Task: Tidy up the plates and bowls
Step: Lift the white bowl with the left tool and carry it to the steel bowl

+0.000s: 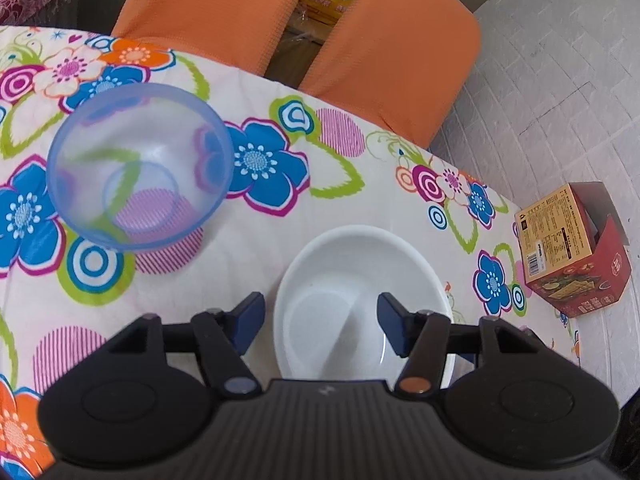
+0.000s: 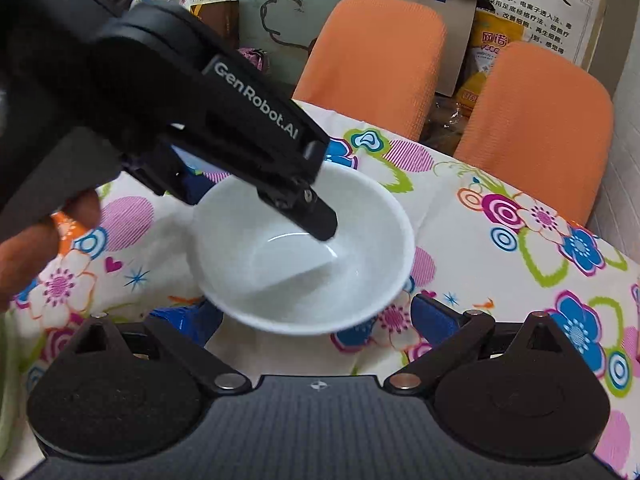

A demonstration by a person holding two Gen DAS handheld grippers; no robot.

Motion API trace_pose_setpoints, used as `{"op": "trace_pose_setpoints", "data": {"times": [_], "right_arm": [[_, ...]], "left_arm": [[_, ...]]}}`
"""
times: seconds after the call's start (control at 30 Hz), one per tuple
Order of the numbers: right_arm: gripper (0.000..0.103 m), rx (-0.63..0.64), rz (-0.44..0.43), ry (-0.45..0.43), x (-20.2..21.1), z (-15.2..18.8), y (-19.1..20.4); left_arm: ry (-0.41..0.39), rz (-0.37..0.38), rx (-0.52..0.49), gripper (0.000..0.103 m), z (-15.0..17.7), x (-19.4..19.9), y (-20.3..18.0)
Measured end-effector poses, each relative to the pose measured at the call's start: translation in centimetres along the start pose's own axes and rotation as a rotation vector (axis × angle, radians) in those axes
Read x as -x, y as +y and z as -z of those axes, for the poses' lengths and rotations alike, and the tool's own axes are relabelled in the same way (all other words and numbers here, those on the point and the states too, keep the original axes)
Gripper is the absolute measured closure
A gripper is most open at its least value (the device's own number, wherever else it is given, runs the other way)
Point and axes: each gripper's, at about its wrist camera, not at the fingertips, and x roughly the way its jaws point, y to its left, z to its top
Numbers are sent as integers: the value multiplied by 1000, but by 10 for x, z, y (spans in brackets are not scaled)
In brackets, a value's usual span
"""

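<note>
A lived-in home dining corner: the surface wears a bright flowered cloth (image 1: 340,200), two orange-covered chairs (image 2: 376,60) stand at its far side, bags and cartons (image 2: 492,44) pile behind them, and a snack box (image 1: 568,248) sits on the white-tiled floor at right.

Pretty bright, soft daylight all over, no harsh lamp look. The white bowl (image 2: 304,256) shows a pale wedge of shadow inside plus a thin glare line near its bottom, and it's nearly blown out against the tablecloth (image 1: 320,208) in the left wrist view. The blue bowl (image 1: 140,164) is a bit smeared, like motion blur. In the right wrist view the left gripper (image 2: 256,168) is soft and dark up close. Typical fisheye: the table's far edge bows, the corners go black, and the orange chairs (image 1: 384,48) lean outward.
</note>
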Motion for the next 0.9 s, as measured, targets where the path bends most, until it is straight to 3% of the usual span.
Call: {"op": "trace_pose_setpoints", "data": {"times": [0.1, 0.33, 0.5, 0.53, 0.6, 0.7, 0.9], "right_arm": [[13, -31, -66, -3, -9, 3, -4], [12, -34, -59, -82, -5, 13, -2], [16, -44, -65, -76, -4, 9, -6], [18, -67, -72, -89, -2, 8, -9], [19, -129, -99, -129, 2, 7, -16], [20, -94, -68, -140, 3, 5, -12], [21, -27, 11, -231, 43, 3, 0]], "left_arm": [[6, -12, -39, 44, 3, -1, -6], [13, -9, -64, 42, 6, -3, -10], [13, -14, -80, 43, 7, -3, -12], [14, -24, -103, 46, 8, -4, -15], [12, -64, -184, 70, 11, -5, -22], [4, -89, -228, 70, 15, -6, -27], [-26, -28, -225, 70, 22, 22, -36]]}}
